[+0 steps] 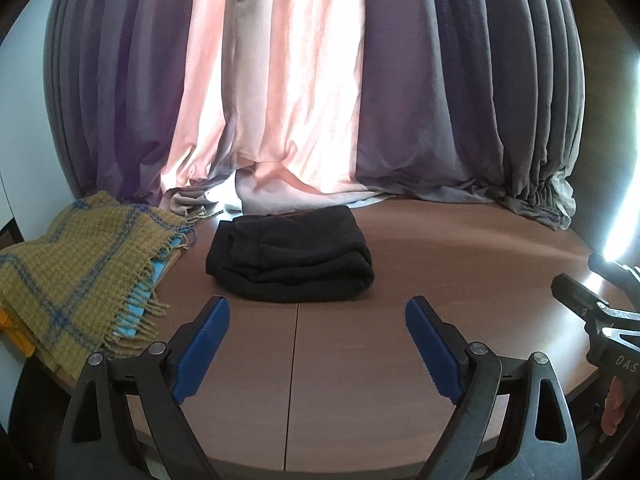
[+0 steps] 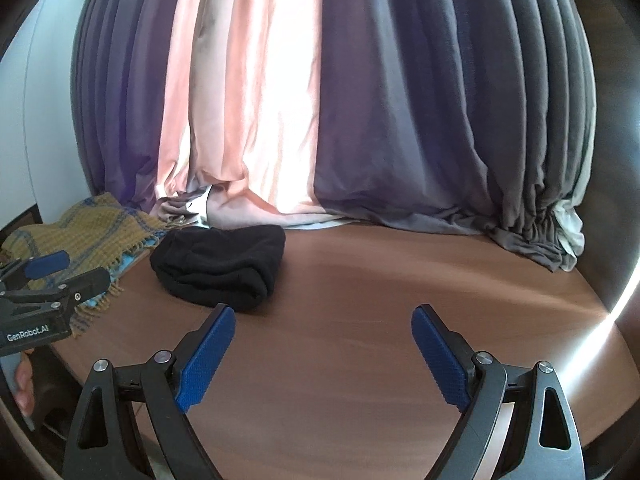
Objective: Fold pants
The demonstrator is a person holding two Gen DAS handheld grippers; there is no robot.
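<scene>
The black pants (image 1: pixel 290 258) lie folded into a compact bundle on the brown table (image 1: pixel 460 264), just beyond my left gripper. My left gripper (image 1: pixel 316 312) is open and empty, its blue pads spread wide short of the bundle's near edge. In the right wrist view the pants (image 2: pixel 220 266) lie ahead and to the left. My right gripper (image 2: pixel 322 320) is open and empty above bare table (image 2: pixel 400 280), to the right of the bundle. The left gripper also shows at the left edge of the right wrist view (image 2: pixel 60 268), and the right gripper's body at the right edge of the left wrist view (image 1: pixel 592 304).
A mustard and blue plaid scarf (image 1: pixel 80 264) with fringe lies folded at the table's left, over something light blue; it also shows in the right wrist view (image 2: pixel 92 224). Purple, pink and grey curtains (image 1: pixel 280 100) hang behind and pool on the table's far edge. The table's rounded edge runs close on the right.
</scene>
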